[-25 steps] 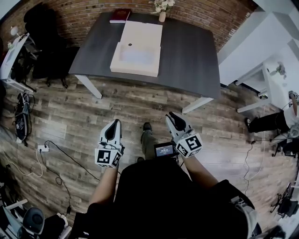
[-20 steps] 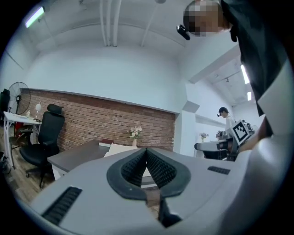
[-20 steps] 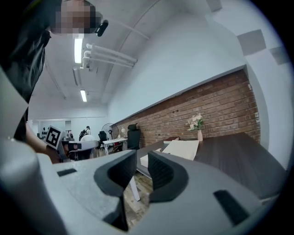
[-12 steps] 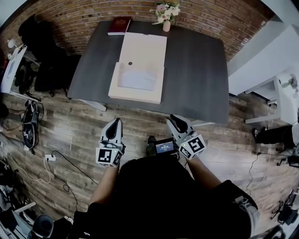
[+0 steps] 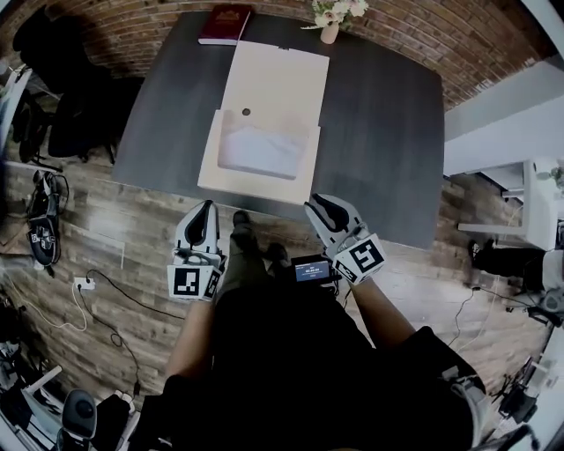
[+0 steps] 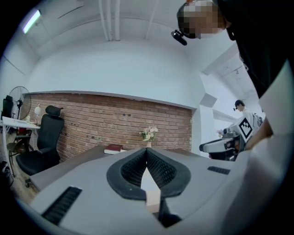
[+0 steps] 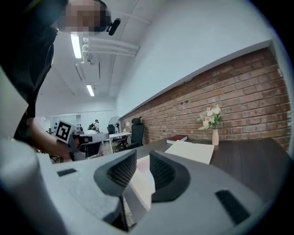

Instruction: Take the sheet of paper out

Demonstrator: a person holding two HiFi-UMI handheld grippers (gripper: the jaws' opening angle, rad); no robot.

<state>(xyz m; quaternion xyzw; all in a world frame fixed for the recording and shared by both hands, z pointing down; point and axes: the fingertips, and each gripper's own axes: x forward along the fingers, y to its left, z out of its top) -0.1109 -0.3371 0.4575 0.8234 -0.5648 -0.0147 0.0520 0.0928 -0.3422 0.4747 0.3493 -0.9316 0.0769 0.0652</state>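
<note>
An open cream box (image 5: 251,181) lies on the dark table (image 5: 379,132), its lid (image 5: 278,79) folded back flat. A white sheet of paper (image 5: 263,150) rests inside the box. My left gripper (image 5: 204,210) hovers at the table's near edge, just before the box's front left corner, with its jaws meeting at the tips and nothing in them. My right gripper (image 5: 319,204) is at the box's front right corner, jaws apart and empty. In the right gripper view the box (image 7: 140,176) shows through the gap of the right gripper (image 7: 142,156). The left gripper (image 6: 147,150) points level across the table.
A red book (image 5: 226,24) and a vase of flowers (image 5: 330,26) stand at the table's far edge by the brick wall. A black office chair (image 6: 43,147) stands left of the table. Cables and a power strip (image 5: 81,284) lie on the wooden floor.
The person has walked up to the table. The table and box have come nearer, and both grippers have gone from over the floor to the table's near edge.
</note>
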